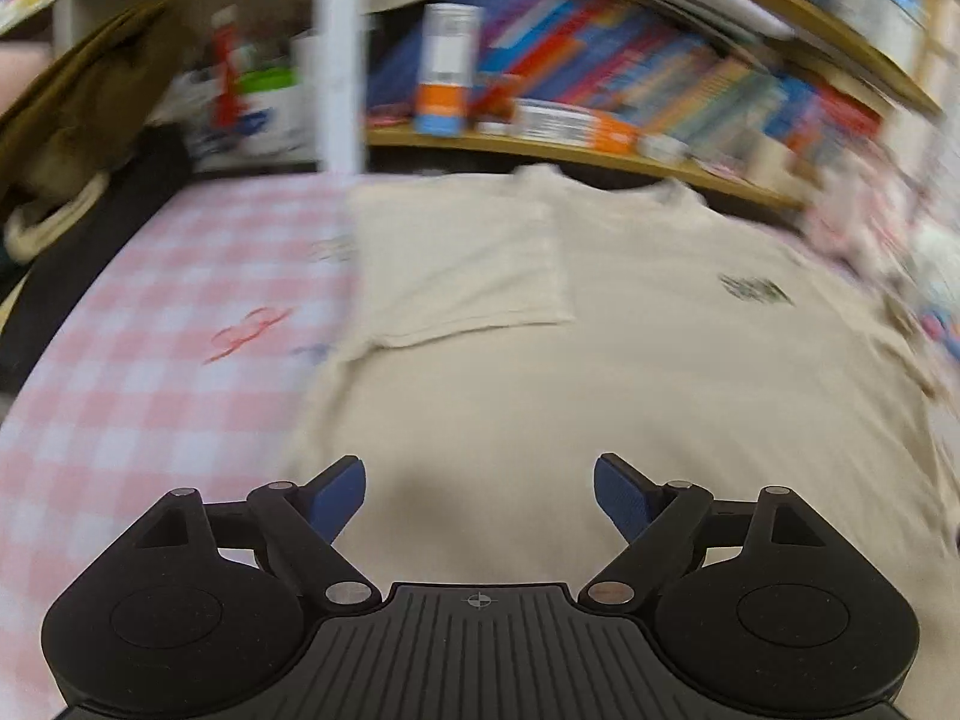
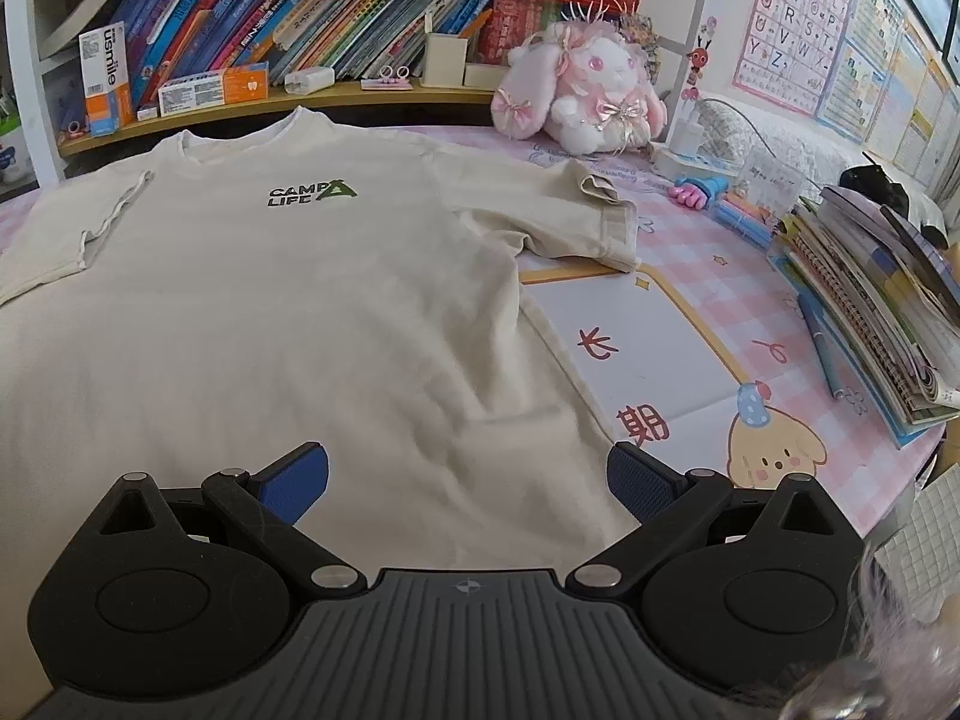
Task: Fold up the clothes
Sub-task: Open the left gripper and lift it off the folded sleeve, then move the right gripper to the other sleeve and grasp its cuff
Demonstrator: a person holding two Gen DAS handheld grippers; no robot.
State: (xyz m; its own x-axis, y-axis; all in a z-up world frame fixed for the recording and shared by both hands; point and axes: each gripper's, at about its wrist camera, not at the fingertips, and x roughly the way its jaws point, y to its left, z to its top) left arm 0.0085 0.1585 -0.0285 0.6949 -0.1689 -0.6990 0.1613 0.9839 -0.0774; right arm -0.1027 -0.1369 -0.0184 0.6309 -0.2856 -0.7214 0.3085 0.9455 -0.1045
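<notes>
A cream T-shirt [image 2: 270, 312] with a green "CAMP LIFE" print [image 2: 309, 193] lies flat, front up, on a pink checked table cover [image 1: 138, 360]. Its left sleeve [image 1: 462, 264] is folded in over the body. Its right sleeve [image 2: 576, 216] lies spread out to the side. My left gripper [image 1: 480, 492] is open and empty above the shirt's lower left part [image 1: 540, 408]. My right gripper [image 2: 468, 480] is open and empty above the shirt's lower right hem. The left wrist view is blurred by motion.
A shelf of books [image 2: 288, 18] runs along the back edge. A pink plush rabbit [image 2: 588, 90] sits at the back right. A stack of notebooks [image 2: 870, 312] and pens [image 2: 738, 216] lies on the right. A brown bag [image 1: 72, 120] stands at the far left.
</notes>
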